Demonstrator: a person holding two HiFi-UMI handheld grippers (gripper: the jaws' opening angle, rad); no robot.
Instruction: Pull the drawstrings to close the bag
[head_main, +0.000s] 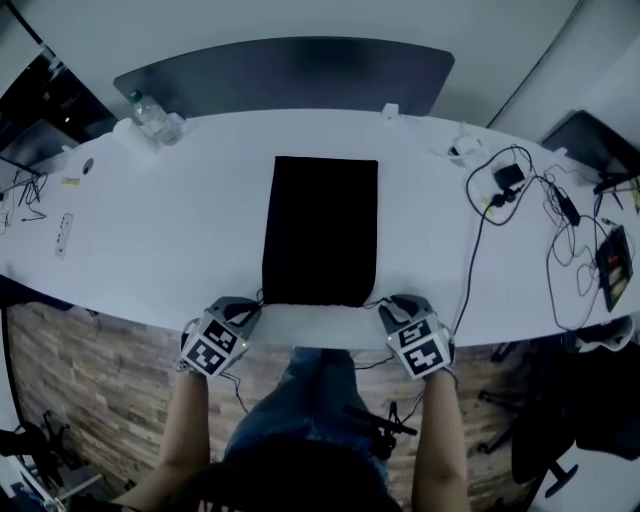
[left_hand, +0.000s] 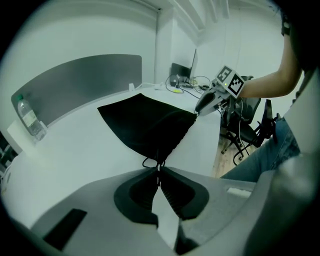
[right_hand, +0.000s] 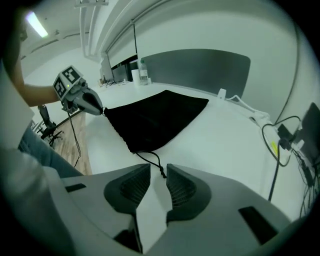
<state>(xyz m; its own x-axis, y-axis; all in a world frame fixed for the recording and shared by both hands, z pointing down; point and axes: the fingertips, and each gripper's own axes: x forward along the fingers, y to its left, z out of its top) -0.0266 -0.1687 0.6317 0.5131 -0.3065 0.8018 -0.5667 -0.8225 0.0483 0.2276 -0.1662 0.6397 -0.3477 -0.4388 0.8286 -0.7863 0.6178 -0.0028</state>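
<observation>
- On the counter (head_main: 150, 230), the black bag (head_main: 320, 230) lies flat with its mouth at the near edge. The mouth is as wide as the rest of the bag, so we judge that closing it has hardly begun.
- Our left hand-held gripper (left_hand: 159, 172) is pressed together on the left drawstring (left_hand: 151, 161), just off the bag's near left corner.
- Our right hand-held gripper (right_hand: 158, 175) stands spread at the near right corner. The knotted right drawstring (right_hand: 150, 159) lies between its jaws, not yet pinched.
- What is left, as we read it, is that second grip and then the pull on both cords.
- The bag looks flat and empty, though no view sees into its mouth.
- A clear bottle (head_main: 150, 115) stands near the counter's far left corner; we cannot tell what it holds.
</observation>
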